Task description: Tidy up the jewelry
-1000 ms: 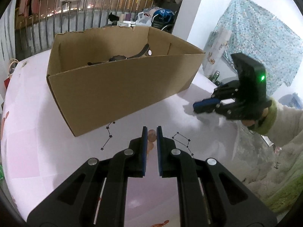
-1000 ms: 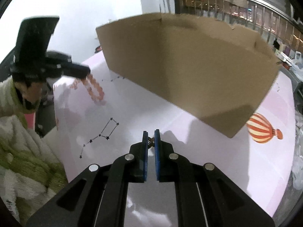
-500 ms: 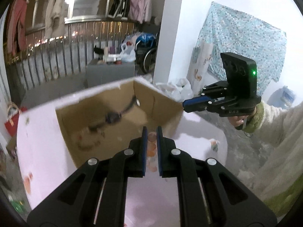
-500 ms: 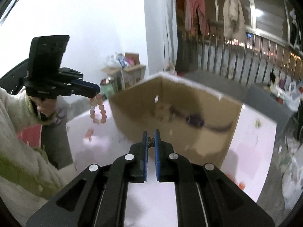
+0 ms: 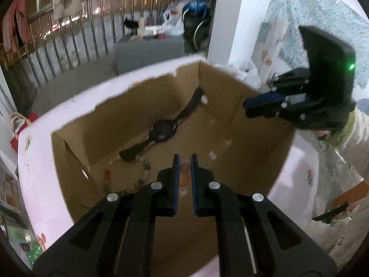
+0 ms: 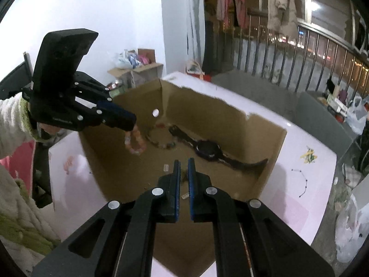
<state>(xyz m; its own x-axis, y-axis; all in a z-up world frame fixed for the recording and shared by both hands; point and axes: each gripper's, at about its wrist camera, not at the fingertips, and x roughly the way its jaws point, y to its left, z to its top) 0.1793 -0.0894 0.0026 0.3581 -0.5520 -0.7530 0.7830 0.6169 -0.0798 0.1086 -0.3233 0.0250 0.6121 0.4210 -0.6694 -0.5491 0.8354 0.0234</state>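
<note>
My left gripper (image 5: 183,161) is shut on a pink bead bracelet (image 5: 184,175) and holds it over the open cardboard box (image 5: 283,157). In the right wrist view the bracelet (image 6: 135,142) hangs from the left gripper (image 6: 129,121) above the box (image 6: 274,159). My right gripper (image 6: 182,165) is shut on a small dark piece of jewelry (image 6: 183,175), also above the box; it shows in the left wrist view (image 5: 248,106). Inside the box lie a black watch (image 5: 163,130) and a multicoloured bead bracelet (image 5: 126,177).
The box stands on a pink-white table (image 6: 306,138) with printed patterns. A metal railing (image 5: 69,43), hanging clothes (image 6: 280,4) and bags stand beyond the table. A white wall (image 6: 92,11) is to the left in the right wrist view.
Both grippers have risen from the table and moved over the box opening, now looking down into it. Each still holds its piece.
</note>
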